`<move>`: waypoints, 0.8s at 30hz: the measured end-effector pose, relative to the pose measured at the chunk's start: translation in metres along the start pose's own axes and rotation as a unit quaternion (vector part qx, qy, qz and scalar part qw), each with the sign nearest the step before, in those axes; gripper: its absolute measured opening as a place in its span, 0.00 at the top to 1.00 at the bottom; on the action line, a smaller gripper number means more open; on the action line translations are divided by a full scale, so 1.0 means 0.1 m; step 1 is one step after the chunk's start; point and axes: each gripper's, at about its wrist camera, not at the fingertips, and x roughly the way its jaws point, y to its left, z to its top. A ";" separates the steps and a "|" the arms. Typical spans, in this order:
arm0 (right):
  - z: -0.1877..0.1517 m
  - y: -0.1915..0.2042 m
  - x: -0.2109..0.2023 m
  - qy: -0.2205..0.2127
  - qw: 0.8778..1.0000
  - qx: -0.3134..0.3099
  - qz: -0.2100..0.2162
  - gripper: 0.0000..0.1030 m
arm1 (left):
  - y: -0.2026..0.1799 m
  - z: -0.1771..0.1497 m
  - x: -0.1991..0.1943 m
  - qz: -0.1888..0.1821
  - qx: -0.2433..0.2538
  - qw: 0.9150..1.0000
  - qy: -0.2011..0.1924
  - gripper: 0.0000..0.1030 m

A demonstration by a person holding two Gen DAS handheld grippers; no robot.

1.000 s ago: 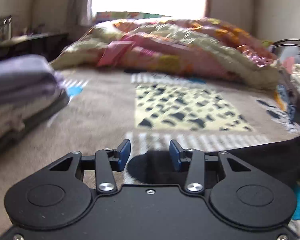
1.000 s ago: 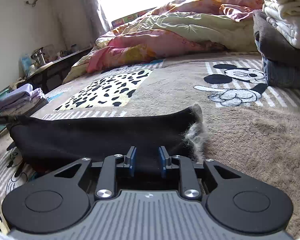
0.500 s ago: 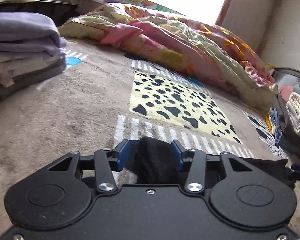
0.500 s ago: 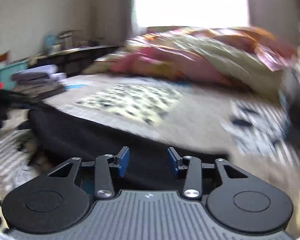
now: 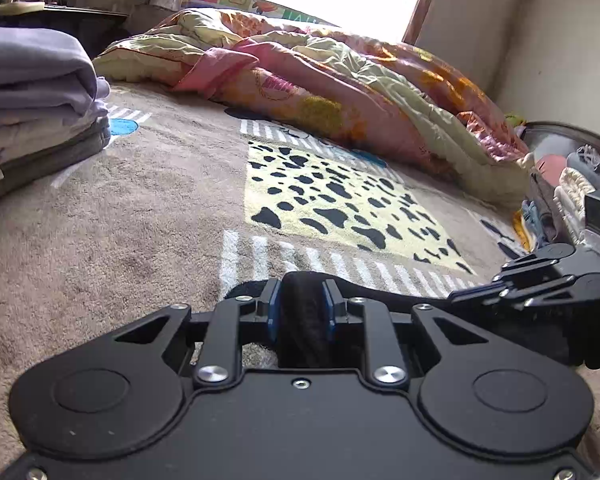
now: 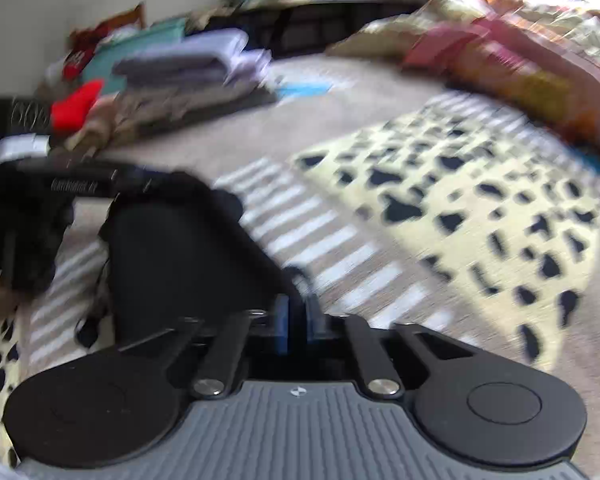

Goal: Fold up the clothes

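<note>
Two tongs, left tongs (image 5: 300, 314), right tongs (image 6: 297, 322), one black garment (image 6: 180, 256)

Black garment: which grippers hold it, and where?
Both. Left gripper pinches a bunched fold of the black garment at one end; right gripper is shut on its edge at the other end.

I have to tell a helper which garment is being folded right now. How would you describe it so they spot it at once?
Start from the tan bed blanket with its yellow patch of black spots. Just in front of that patch, over the white stripes, lies the black garment, pinched by the left gripper and the right gripper. It is the only plain black cloth lying loose; the other clothes sit in folded stacks.
</note>
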 end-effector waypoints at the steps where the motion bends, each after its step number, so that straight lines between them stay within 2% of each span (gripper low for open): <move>1: 0.02 -0.01 0.03 0.004 1.000 0.000 0.005 0.94 | 0.01 0.01 -0.02 -0.005 -0.004 1.000 -0.006 0.81; 3: 0.03 0.02 -0.07 -0.009 1.000 -0.006 0.000 0.94 | 0.01 0.04 -0.06 -0.018 -0.017 0.999 -0.024 0.81; 8: 0.02 0.02 0.11 0.001 0.999 -0.015 -0.031 0.94 | -0.07 -0.05 0.17 0.038 0.014 0.999 0.011 0.81; 11: -0.06 0.06 0.29 0.017 0.997 -0.040 -0.059 0.94 | -0.07 -0.05 0.19 0.045 0.016 0.999 0.015 0.81; 15: -0.08 0.08 0.23 0.010 0.997 -0.031 -0.071 0.93 | -0.06 -0.06 0.21 0.050 0.021 0.998 0.020 0.80; 17: -0.07 0.08 0.17 0.005 0.996 -0.023 -0.086 0.83 | -0.08 -0.05 0.18 0.053 0.030 0.998 0.019 0.72; 18: -0.07 0.10 0.09 -0.009 0.995 -0.026 -0.100 0.75 | -0.10 -0.02 0.14 0.063 0.036 0.997 0.013 0.58; 19: -0.06 0.12 0.01 -0.024 0.993 -0.029 -0.111 0.74 | -0.12 0.01 0.08 0.072 0.044 0.996 0.004 0.53; 22: -0.04 0.25 -0.29 -0.060 0.991 -0.034 -0.118 0.74 | -0.16 0.09 -0.17 0.082 0.054 0.995 -0.030 0.53; 23: -0.06 0.32 -0.37 -0.067 0.991 -0.035 -0.113 0.74 | -0.16 0.11 -0.25 0.075 0.053 0.995 -0.041 0.54; 24: -0.09 0.39 -0.40 -0.066 0.992 -0.037 -0.103 0.74 | -0.15 0.12 -0.32 0.049 0.051 0.997 -0.044 0.54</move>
